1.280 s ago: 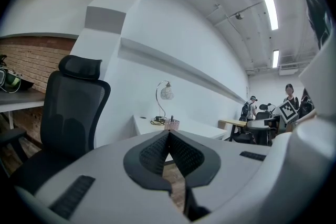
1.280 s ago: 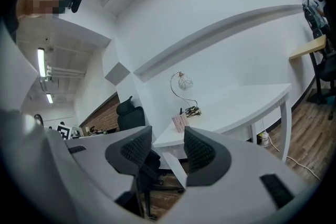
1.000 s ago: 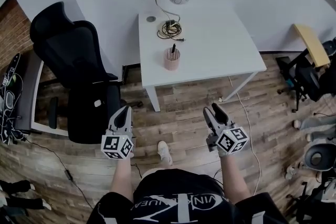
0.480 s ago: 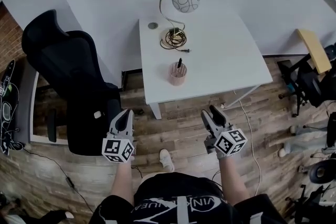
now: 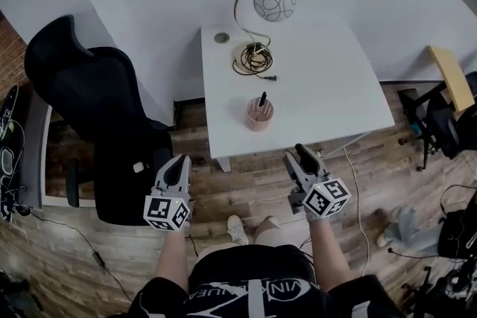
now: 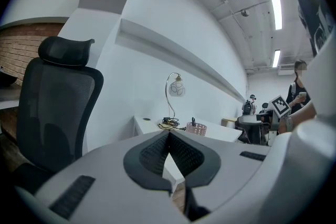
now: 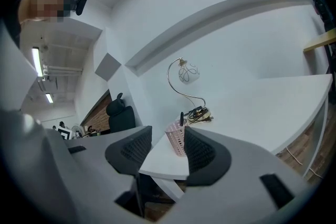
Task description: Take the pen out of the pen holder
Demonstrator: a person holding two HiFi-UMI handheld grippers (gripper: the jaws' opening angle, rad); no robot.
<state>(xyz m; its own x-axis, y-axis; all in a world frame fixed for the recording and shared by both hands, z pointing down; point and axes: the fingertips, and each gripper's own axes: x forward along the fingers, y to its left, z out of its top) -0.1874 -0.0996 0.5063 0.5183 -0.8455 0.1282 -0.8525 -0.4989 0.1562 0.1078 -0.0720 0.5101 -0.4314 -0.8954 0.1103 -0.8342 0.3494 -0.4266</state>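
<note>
Black pen point(image 5: 262, 100) in pink mesh pen holder point(image 5: 258, 118)

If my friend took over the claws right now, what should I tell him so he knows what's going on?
The left claw is shut and empty, held low over the wooden floor, short of the table.
The right claw is open and empty, by the front edge of the white table, pointing toward the holder.
The pink mesh round pen holder stands near the table's front edge, with the black pen upright inside it.
Done: nothing has been grabbed yet.
Left to do: reach a claw to the pen, close on it and lift it out of the holder.
</note>
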